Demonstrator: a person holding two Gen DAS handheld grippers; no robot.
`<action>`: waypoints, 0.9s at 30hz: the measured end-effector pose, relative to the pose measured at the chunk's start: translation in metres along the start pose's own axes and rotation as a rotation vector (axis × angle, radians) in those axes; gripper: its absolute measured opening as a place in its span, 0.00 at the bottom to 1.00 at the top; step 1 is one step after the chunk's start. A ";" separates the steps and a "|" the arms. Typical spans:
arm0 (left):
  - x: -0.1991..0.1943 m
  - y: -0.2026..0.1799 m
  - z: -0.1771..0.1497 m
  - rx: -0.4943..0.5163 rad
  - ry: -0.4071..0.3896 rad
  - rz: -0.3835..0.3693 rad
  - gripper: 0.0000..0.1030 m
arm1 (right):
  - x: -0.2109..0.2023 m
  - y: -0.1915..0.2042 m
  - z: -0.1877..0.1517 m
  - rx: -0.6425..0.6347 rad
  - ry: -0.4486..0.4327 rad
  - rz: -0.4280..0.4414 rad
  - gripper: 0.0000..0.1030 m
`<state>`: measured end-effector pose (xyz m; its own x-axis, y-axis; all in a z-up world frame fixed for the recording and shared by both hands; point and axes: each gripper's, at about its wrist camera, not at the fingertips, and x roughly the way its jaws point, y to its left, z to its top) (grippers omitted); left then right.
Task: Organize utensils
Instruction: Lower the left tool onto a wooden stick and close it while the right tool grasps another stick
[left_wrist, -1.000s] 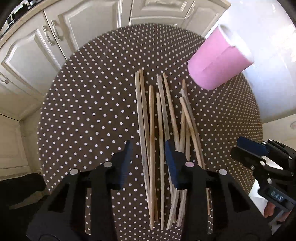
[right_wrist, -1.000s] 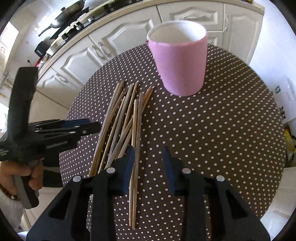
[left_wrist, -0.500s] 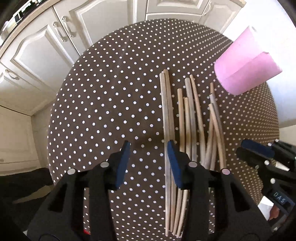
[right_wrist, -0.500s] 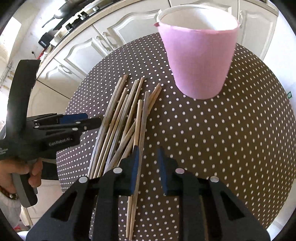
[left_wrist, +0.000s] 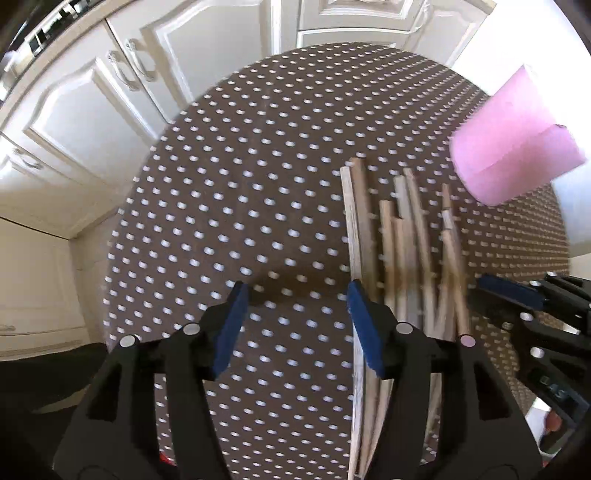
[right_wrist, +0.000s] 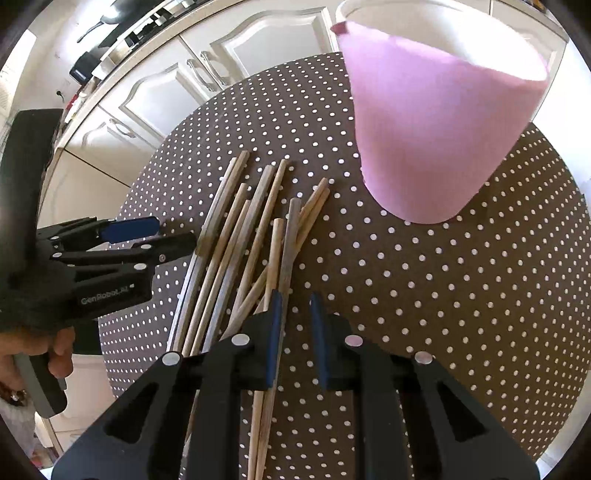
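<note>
Pink cup (right_wrist: 436, 122) beside chopsticks (right_wrist: 240, 236) — white cabinets (left_wrist: 122, 92) behind

Round brown polka-dot table (left_wrist: 258, 192), white kitchen cabinets (left_wrist: 110, 96) behind, stovetop with pan (right_wrist: 110, 18).

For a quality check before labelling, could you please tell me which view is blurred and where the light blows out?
Left wrist view: motion-smeared dots and chopsticks, washed-out white at right. Right wrist view: sharp chopsticks, pink cup rim glaring, fisheye bending cabinets.
</note>
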<state>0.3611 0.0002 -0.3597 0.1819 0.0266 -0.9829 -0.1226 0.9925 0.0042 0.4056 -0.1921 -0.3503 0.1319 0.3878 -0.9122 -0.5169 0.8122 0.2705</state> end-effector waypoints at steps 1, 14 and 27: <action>0.006 0.009 0.000 0.010 -0.004 0.001 0.56 | 0.001 0.002 0.002 -0.008 -0.001 -0.011 0.15; 0.015 0.011 0.023 0.040 -0.017 -0.002 0.56 | 0.020 0.010 0.027 -0.006 0.090 -0.089 0.15; 0.019 0.011 0.039 0.057 -0.035 -0.112 0.58 | 0.013 0.007 0.027 0.032 0.054 -0.080 0.16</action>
<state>0.4009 0.0157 -0.3707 0.2253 -0.0818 -0.9708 -0.0437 0.9946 -0.0940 0.4270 -0.1694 -0.3522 0.1254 0.2983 -0.9462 -0.4795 0.8532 0.2054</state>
